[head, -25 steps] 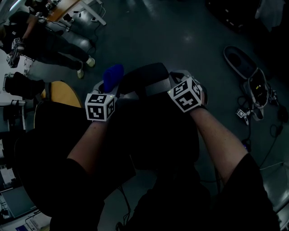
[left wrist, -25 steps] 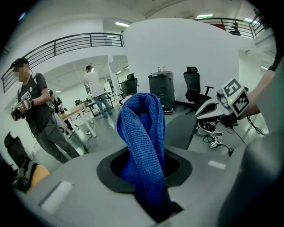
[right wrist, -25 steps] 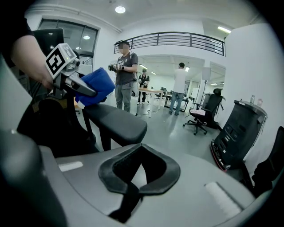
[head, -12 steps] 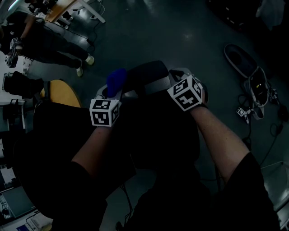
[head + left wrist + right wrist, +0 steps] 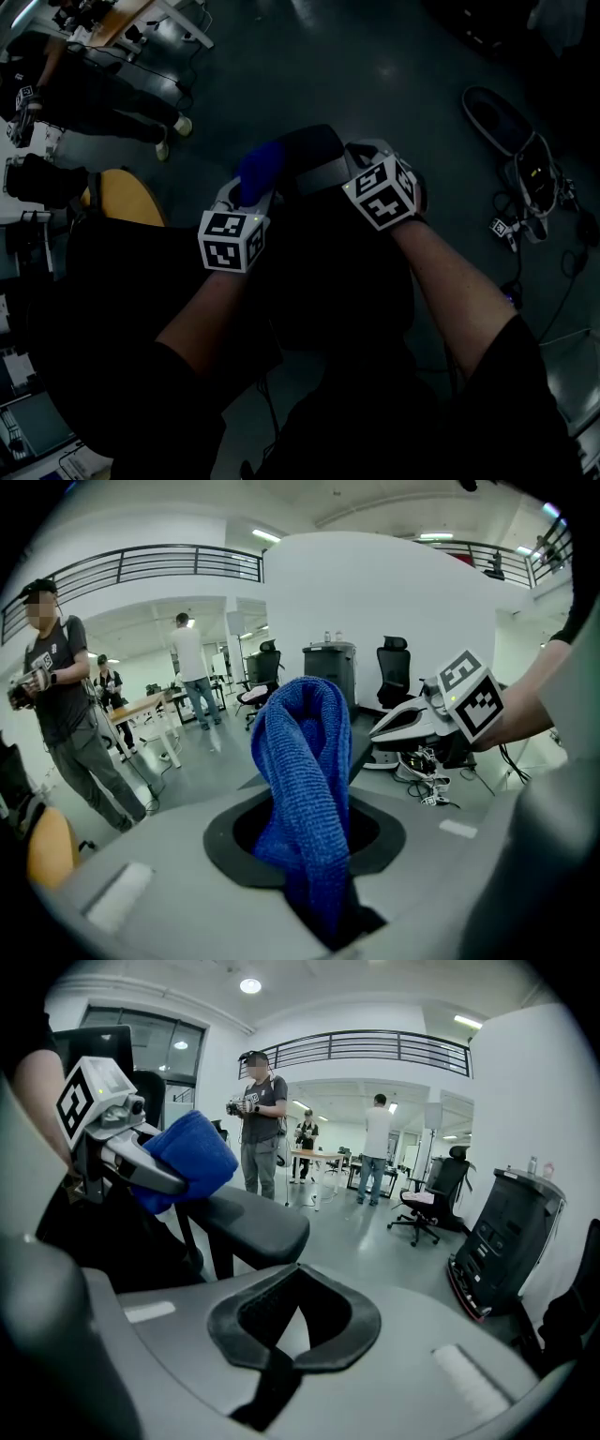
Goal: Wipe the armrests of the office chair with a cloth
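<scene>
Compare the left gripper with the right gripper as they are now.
The left gripper is shut on the blue cloth; the right gripper is shut on nothing. The left gripper holds its cloth over the armrest; the right gripper sits alongside, bare. Both are close to that armrest.

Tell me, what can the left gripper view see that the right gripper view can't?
Only the left gripper view shows the blue cloth up close, pinched in the left gripper, with the right gripper off to one side. Only the right gripper view shows the dark armrest, the left gripper holding the cloth right by it, and the right gripper's own jaws closed on nothing. Both show the cloth, the grey floor and people standing in the hall.
</scene>
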`<state>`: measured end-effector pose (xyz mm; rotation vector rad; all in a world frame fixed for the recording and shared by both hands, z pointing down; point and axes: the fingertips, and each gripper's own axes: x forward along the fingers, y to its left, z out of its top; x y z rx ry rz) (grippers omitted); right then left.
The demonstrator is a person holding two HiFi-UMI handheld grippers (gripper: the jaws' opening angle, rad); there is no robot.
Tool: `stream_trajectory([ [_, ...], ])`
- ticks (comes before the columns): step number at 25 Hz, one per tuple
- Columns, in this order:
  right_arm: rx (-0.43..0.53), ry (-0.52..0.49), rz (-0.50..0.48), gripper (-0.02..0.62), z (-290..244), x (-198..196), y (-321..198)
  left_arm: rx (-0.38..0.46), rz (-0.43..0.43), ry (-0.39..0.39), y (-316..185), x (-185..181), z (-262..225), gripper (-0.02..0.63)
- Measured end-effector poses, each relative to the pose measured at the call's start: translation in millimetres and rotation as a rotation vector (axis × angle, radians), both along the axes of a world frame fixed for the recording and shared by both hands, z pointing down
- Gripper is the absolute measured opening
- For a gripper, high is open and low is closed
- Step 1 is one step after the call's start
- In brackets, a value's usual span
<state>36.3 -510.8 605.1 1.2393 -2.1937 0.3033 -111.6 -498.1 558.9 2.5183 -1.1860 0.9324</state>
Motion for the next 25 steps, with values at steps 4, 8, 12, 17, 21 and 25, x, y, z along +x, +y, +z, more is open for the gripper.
stream_trajectory([
  [4,0.001,-0.010,0.000,0.000,0,-2,0,-0.008,0.035,0.026,6,22,0,0.121],
  [8,0.004,-0.023,-0.014,0.000,-1,-6,3,-0.019,0.066,0.050,11,42,0,0.121],
  [12,0.004,-0.040,-0.011,0.001,-1,-7,5,-0.058,0.127,0.072,23,72,7,0.121],
  [17,-0.003,-0.067,-0.013,0.002,-3,-12,5,-0.069,0.176,0.087,32,106,18,0.123],
  [21,0.009,-0.084,-0.010,0.002,-10,-7,7,-0.085,0.156,0.113,34,116,14,0.123],
  [25,0.022,-0.085,-0.023,0.002,-18,-4,17,-0.074,0.172,0.105,44,117,8,0.123],
])
